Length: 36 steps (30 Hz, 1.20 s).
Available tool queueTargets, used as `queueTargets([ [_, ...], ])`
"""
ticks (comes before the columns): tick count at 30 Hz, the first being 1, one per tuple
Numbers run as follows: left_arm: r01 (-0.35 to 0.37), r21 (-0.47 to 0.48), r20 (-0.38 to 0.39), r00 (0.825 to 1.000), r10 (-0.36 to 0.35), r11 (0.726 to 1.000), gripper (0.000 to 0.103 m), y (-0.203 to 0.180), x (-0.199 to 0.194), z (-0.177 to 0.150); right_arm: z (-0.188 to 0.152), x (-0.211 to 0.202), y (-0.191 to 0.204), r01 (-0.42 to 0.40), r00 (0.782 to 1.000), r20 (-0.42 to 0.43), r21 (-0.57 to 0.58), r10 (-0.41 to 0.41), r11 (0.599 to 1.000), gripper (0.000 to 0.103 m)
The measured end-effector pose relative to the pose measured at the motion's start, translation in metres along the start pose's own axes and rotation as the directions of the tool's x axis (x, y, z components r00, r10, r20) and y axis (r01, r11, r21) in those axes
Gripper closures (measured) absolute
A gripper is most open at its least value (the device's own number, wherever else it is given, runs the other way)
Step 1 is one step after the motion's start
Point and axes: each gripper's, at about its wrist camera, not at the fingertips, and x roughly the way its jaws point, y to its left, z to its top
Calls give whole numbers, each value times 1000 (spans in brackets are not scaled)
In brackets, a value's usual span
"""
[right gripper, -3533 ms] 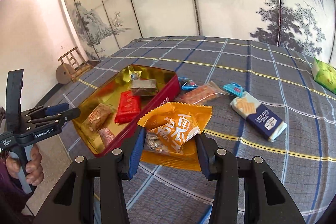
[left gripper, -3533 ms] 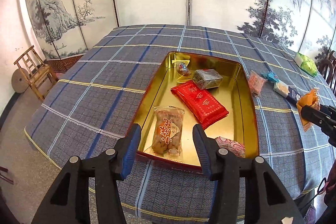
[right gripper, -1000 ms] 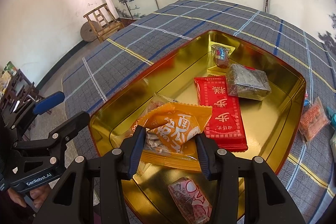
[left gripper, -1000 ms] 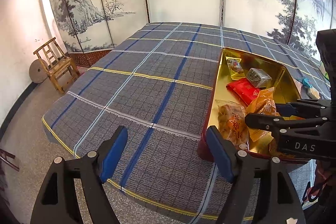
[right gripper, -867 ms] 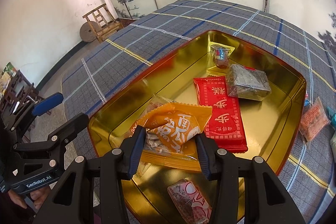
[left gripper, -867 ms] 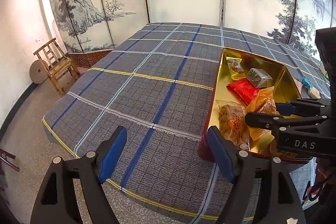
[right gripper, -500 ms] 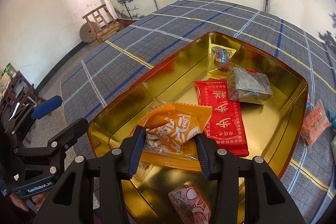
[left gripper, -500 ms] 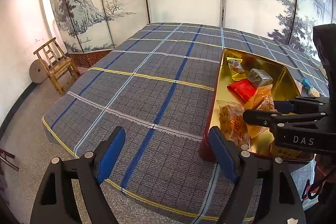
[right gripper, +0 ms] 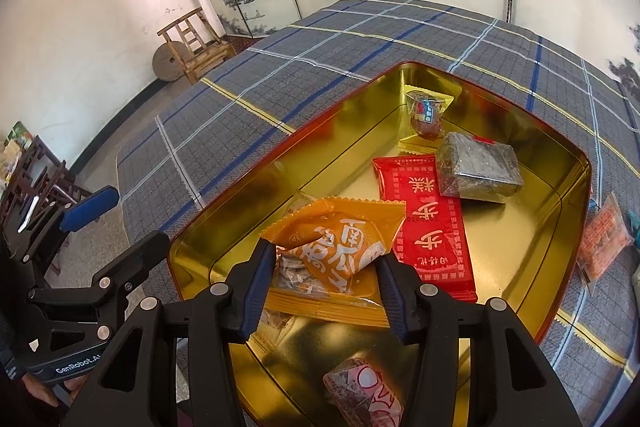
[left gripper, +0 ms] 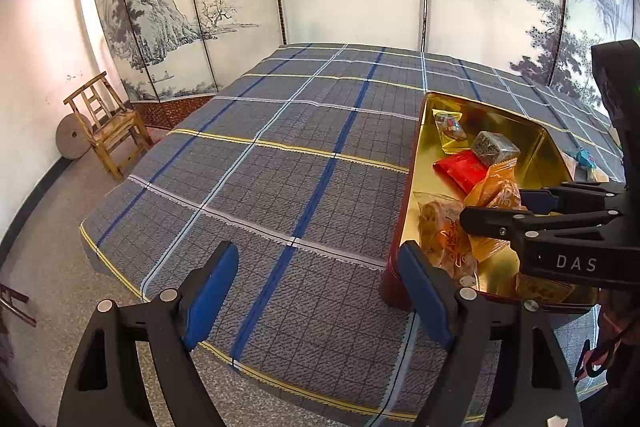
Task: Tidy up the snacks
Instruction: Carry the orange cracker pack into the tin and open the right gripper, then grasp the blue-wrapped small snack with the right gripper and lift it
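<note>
A gold tin with a red outside stands on the checked tablecloth. My right gripper hangs low over its near left end. An orange snack packet sits between the jaws, which are opening. The pads still touch its sides. The packet rests over a clear snack bag. A red packet, a dark wrapped block, a small yellow-backed sweet and a pink packet also lie in the tin. My left gripper stands open over bare cloth, left of the tin, with nothing between its fingers.
More snacks lie on the cloth right of the tin, among them an orange-red packet. The table's near edge runs just under my left gripper. A wooden chair and a stone wheel stand by the wall at left. Painted screens close off the back.
My right gripper carried the orange packet from the cloth into the tin and lowered it there; its jaws have now widened slightly. My left gripper swung left off the tin and opened wider.
</note>
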Motion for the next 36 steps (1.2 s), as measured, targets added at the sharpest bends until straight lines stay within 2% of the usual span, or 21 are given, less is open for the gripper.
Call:
queueTargets([
  [7,0,1,1,1000,0,1000,24,0,1,0,-1,-2,0,-11,1000,8,12,11,1000,48],
  [14,1,0,1,1000,-1,1000,23,1,0,0,0,-7,-1,-29,999,36,38,28,999,38],
  [24,0,0,2,1000,0,1000,22,1,1,-1,1,-22,-5,-42,993,114,63,34,997,34],
  [28,-15,-2,0,1000,15,1000,22,5,1,2,-5,-44,-15,-30,980,200,99,10,995,34],
  [31,-25,-9,-4,1000,25,1000,22,8,1,5,-16,-64,-36,-18,967,252,164,-24,986,34],
  [36,-30,-6,5,1000,30,1000,22,5,-3,6,-46,-89,-84,49,956,263,288,-129,956,34],
])
